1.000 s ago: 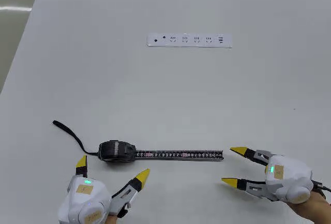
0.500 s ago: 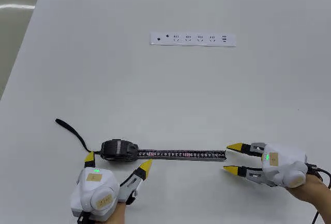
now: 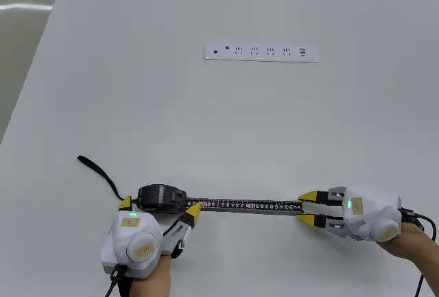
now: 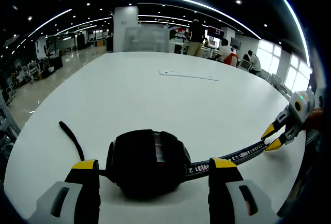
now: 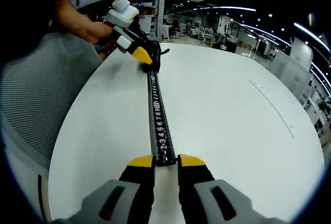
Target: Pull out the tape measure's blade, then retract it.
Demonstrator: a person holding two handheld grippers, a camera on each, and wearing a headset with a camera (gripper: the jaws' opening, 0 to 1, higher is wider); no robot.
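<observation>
A black tape measure case (image 3: 161, 197) lies on the white table with its blade (image 3: 243, 206) drawn out to the right. My left gripper (image 3: 160, 206) is open, one yellow fingertip on each side of the case (image 4: 147, 162), with a small gap on both sides. My right gripper (image 3: 306, 208) is at the blade's free end. In the right gripper view its fingers (image 5: 140, 163) press against the two edges of the blade tip (image 5: 165, 157), so the right gripper (image 5: 166, 162) is shut on it. A black wrist strap (image 3: 99, 172) trails from the case to the left.
A white power strip (image 3: 260, 53) lies flat further back on the table. The table's left edge (image 3: 27, 91) runs diagonally, with floor beyond it. Several people stand far off behind the table in the left gripper view.
My left gripper has moved forward until its fingertips flank the case. My right gripper has slid left to the blade's end and its jaws have narrowed onto it.
</observation>
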